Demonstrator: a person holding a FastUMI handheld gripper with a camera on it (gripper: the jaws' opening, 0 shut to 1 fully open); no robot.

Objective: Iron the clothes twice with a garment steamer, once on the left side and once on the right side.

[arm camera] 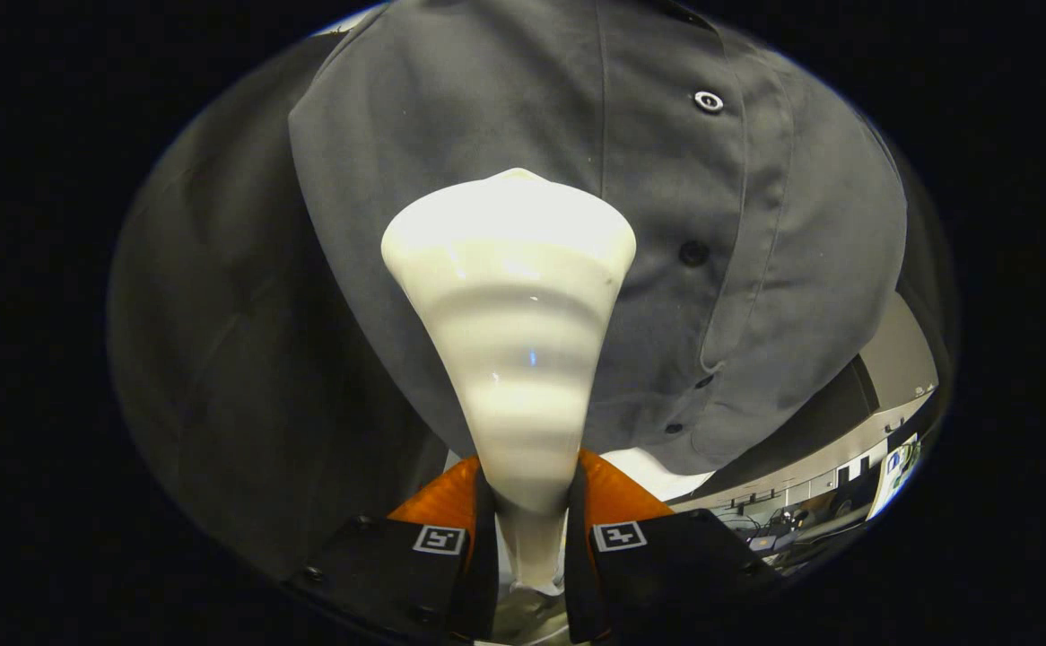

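Note:
A white garment steamer rises from between my fingers, its narrow handle pinched on both sides and its wide head flaring out ahead. My gripper is shut on that handle. Beyond the head hangs a grey button-up shirt, very close. The steamer head sits against the shirt's panel to the left of the button placket, where several buttons run downward. The head hides the fabric right behind it.
Dark cloth hangs to the left of the shirt. Past the shirt's lower hem, to the right of my fingers, lie a pale wall and a cluttered room with desks.

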